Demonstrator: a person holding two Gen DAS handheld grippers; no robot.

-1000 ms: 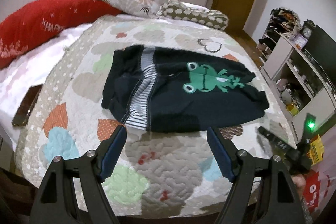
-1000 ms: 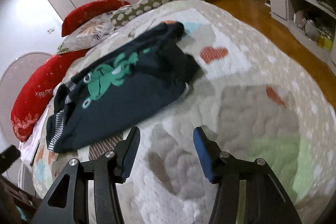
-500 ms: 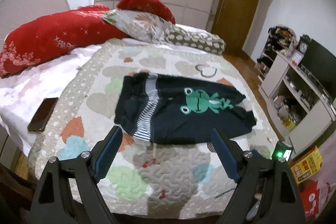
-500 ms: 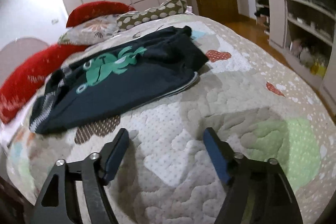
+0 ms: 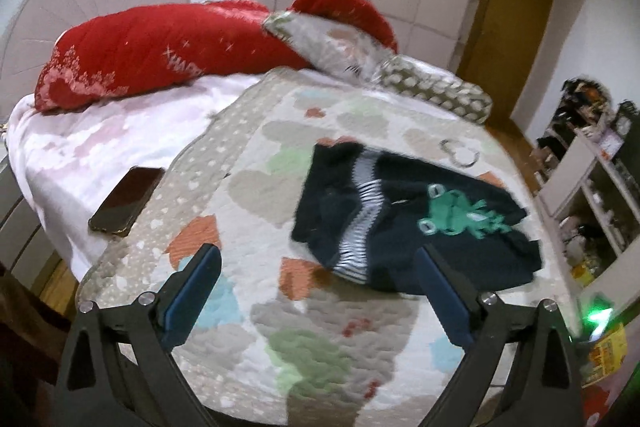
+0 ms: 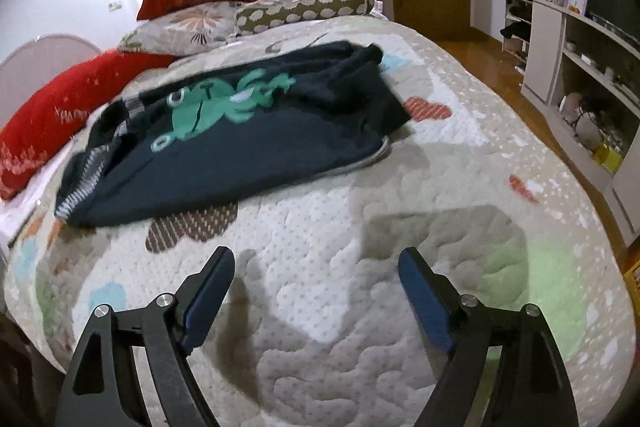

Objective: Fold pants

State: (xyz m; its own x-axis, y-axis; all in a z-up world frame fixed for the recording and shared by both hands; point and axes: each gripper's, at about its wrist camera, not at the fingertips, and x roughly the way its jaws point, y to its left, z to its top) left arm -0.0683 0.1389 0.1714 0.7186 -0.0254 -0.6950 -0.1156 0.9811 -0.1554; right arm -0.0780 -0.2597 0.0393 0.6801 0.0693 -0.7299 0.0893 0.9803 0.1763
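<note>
Dark navy pants point(image 5: 404, 223) with a green frog print and a striped waistband lie folded on the quilted bedspread point(image 5: 320, 339), right of centre in the left wrist view. They also show in the right wrist view point(image 6: 240, 143), at upper left. My left gripper point(image 5: 316, 275) is open and empty, held above the quilt short of the pants' near edge. My right gripper point(image 6: 316, 279) is open and empty, over bare quilt in front of the pants.
A dark phone point(image 5: 126, 201) lies on the white sheet at left. Red pillows point(image 5: 172, 51) and patterned cushions point(image 5: 432, 91) line the head of the bed. White shelves point(image 6: 592, 75) stand on the right beside a wooden floor and door.
Both grippers have drawn back and risen from the pants. The left view has swung left, so the pants sit further right and smaller. Both stay open.
</note>
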